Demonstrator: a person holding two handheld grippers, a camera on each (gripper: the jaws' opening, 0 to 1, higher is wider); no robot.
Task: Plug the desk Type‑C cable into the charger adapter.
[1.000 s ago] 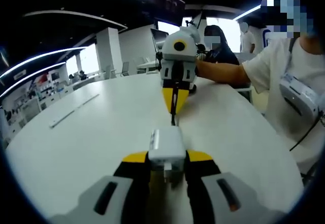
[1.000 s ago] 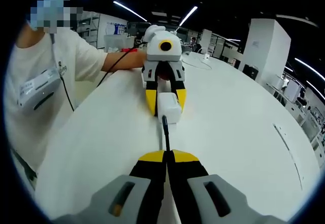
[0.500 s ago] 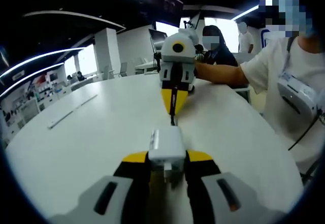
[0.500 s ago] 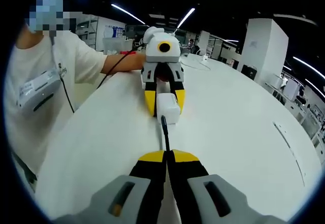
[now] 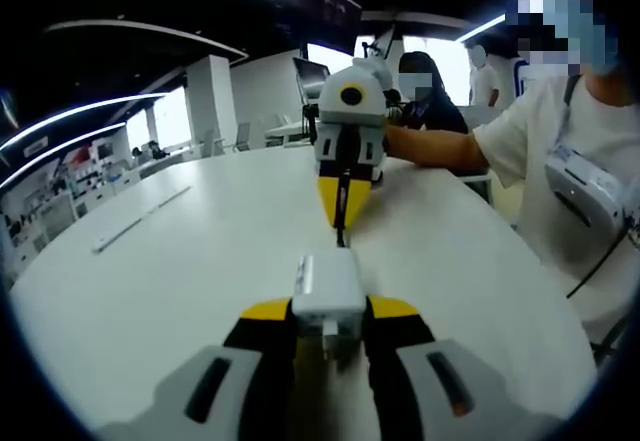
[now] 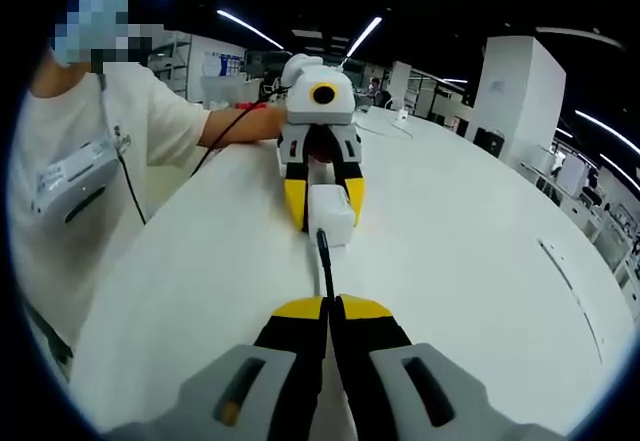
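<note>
In the left gripper view my left gripper (image 5: 328,311) is shut on a white charger adapter (image 5: 327,288), held just above the white table (image 5: 180,261). Facing it, my right gripper (image 5: 343,199) is shut on the black Type-C cable plug (image 5: 341,233), whose tip stands a short way from the adapter's far face. In the right gripper view my right gripper (image 6: 327,306) pinches the black cable plug (image 6: 325,261), which points at the adapter (image 6: 332,212) held between the yellow jaws of the left gripper (image 6: 324,199). The plug tip is at the adapter's near face; contact cannot be told.
A person in a white shirt (image 5: 575,161) stands at the table's edge, an arm (image 5: 440,146) reaching to the right gripper. A thin strip (image 5: 140,219) lies on the table to the left. Other people (image 5: 425,86) sit in the background.
</note>
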